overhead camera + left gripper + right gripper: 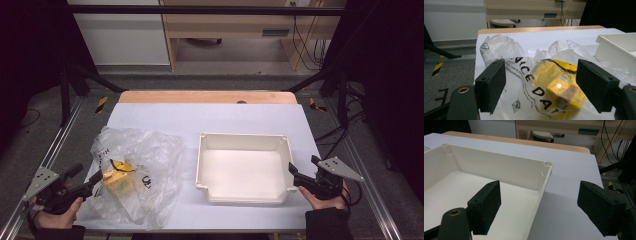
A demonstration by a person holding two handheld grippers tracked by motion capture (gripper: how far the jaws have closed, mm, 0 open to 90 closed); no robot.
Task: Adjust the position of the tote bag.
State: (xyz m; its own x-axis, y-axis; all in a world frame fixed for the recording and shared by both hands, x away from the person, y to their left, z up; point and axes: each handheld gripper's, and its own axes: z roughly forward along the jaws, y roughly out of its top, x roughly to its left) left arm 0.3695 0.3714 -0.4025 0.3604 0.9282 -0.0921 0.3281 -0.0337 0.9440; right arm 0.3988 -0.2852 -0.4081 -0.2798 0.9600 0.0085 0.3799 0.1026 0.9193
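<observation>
A crumpled clear plastic bag [145, 160] with black print lies on the left of the white table top, and a yellow packet [117, 181] sits inside it. My left gripper [86, 176] is open at the bag's left edge and points at the packet. In the left gripper view the bag [506, 50] and the packet [559, 87] lie just beyond the two spread jaws of the left gripper [544, 85], untouched. An empty white tray [243, 136] stands at centre right. My right gripper [303, 167] is open at its right wall [541, 192], which runs between the jaws of the right gripper [542, 207] without contact.
The white sheet [225, 117] covers the table, with a wooden strip [207, 96] along its far edge. Metal frame rails [55, 150] run down both sides. Beyond the table stand a wooden desk [240, 25] and hanging cables [307, 45].
</observation>
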